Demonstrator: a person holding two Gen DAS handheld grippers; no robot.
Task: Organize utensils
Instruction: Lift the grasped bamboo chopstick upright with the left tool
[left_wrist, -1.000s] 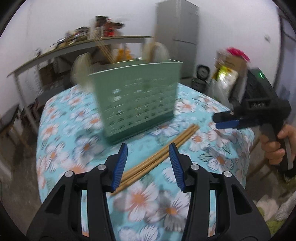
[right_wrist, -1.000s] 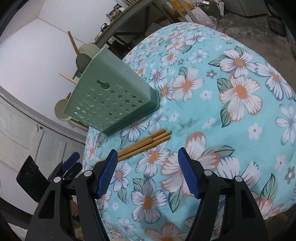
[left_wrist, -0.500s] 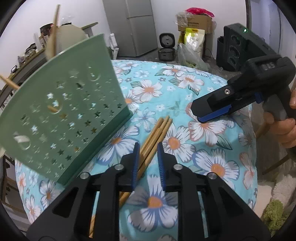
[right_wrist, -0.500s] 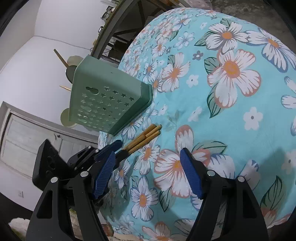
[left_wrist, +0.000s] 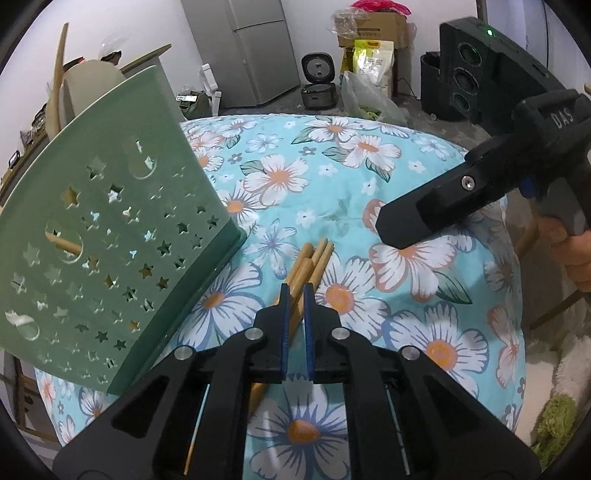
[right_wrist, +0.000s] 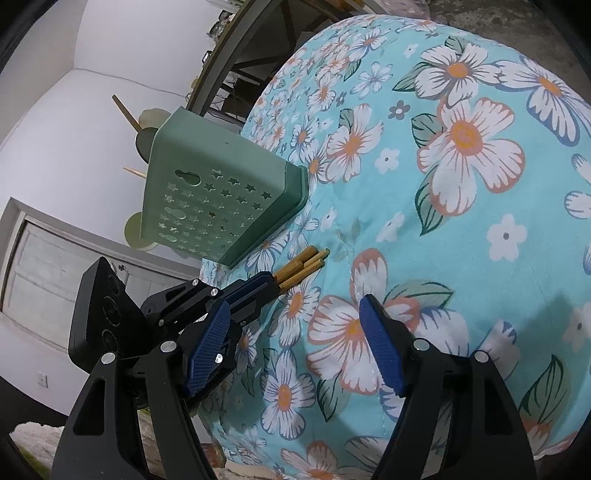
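Note:
A bundle of wooden chopsticks (left_wrist: 309, 263) lies on the flowered tablecloth (left_wrist: 369, 192), right of the green perforated utensil holder (left_wrist: 110, 236). My left gripper (left_wrist: 296, 295) is shut on the chopsticks near their middle; their ends stick out past the blue pads. In the right wrist view the chopsticks (right_wrist: 301, 266) show beside the holder (right_wrist: 218, 199), with the left gripper (right_wrist: 255, 284) clamped on them. My right gripper (right_wrist: 295, 347) is open and empty above the cloth; it also shows in the left wrist view (left_wrist: 461, 199). The holder has spoons and sticks in it.
The round table's edge (left_wrist: 513, 295) drops off to the right. A fridge (left_wrist: 247, 48), a rice cooker (left_wrist: 317, 81) and boxes (left_wrist: 373, 40) stand on the floor behind. A shelf table (right_wrist: 258, 48) stands beyond the round table.
My left gripper moved forward over the chopsticks and closed on them. The right gripper stayed open and drifted closer to the left one.

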